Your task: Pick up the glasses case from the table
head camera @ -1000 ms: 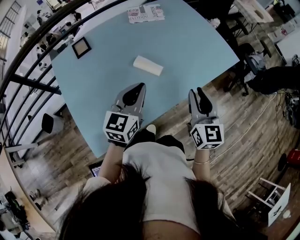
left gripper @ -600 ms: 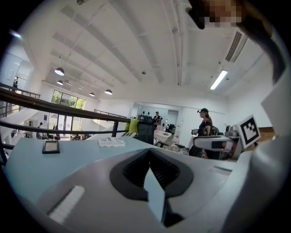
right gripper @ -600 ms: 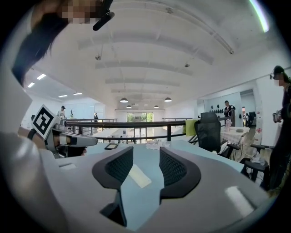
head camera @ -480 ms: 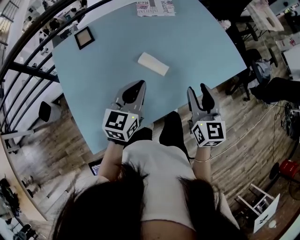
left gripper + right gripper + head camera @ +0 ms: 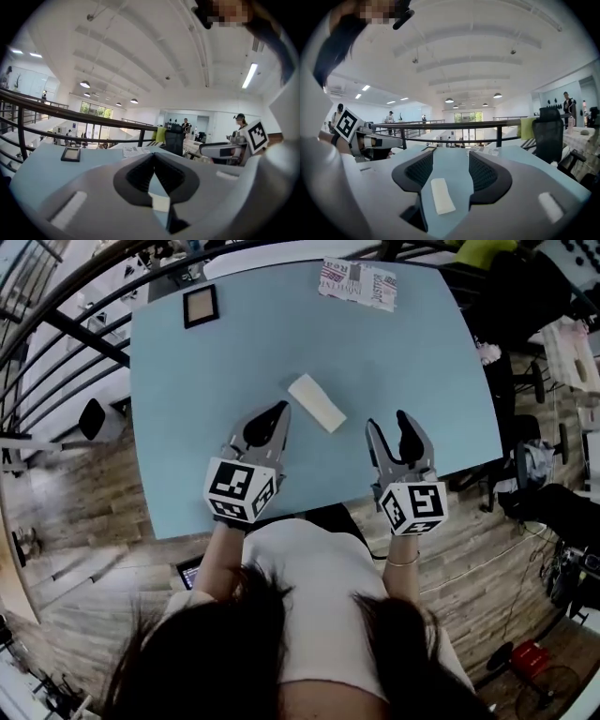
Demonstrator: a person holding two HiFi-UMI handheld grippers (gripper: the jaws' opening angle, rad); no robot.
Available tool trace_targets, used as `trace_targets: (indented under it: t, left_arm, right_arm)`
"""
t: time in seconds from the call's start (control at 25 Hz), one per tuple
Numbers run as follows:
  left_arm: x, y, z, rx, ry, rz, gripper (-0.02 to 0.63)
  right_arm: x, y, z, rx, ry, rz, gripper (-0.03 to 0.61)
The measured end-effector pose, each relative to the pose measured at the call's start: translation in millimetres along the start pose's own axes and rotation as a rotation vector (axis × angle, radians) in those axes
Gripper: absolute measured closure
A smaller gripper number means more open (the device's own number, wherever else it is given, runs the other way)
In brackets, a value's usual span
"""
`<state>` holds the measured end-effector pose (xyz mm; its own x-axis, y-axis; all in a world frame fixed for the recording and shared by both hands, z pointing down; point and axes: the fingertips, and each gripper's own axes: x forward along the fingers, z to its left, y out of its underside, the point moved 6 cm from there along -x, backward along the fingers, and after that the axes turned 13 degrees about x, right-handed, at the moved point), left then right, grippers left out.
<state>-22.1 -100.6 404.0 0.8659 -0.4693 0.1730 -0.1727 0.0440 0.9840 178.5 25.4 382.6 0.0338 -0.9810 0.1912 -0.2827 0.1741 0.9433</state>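
Two grippers are in your hands at the near edge of the blue table (image 5: 187, 446), both pointing across it. Your left gripper (image 5: 277, 411) is closed. In the left gripper view its jaw tips meet, leaving only a narrow diamond-shaped gap behind them, and nothing is clamped there. Your right gripper (image 5: 389, 422) stands open. Its jaws have just been opening, and the right gripper view shows them well parted with neither pad on anything. The case (image 5: 317, 402), white and oblong, lies flat on the table just ahead of the grippers and between their lines, set on a diagonal. It is near both sets of tips and touches neither. In the right gripper view it shows on the tabletop through the gap between the jaws, clear of both. Along the far edge there is a small dark frame (image 5: 200, 306) toward the left corner and a printed sheet (image 5: 358, 282) toward the right, both well apart from the case.
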Motion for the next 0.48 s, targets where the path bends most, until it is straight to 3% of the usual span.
trace_targets:
  t: [0.48]
  left_arm:
    - [28.2, -6.1, -6.0, -0.045, -0.308, 0.029, 0.555]
  right_arm:
    - [72.1, -23.0, -47.8, -0.030, -0.312, 0.116, 0.326]
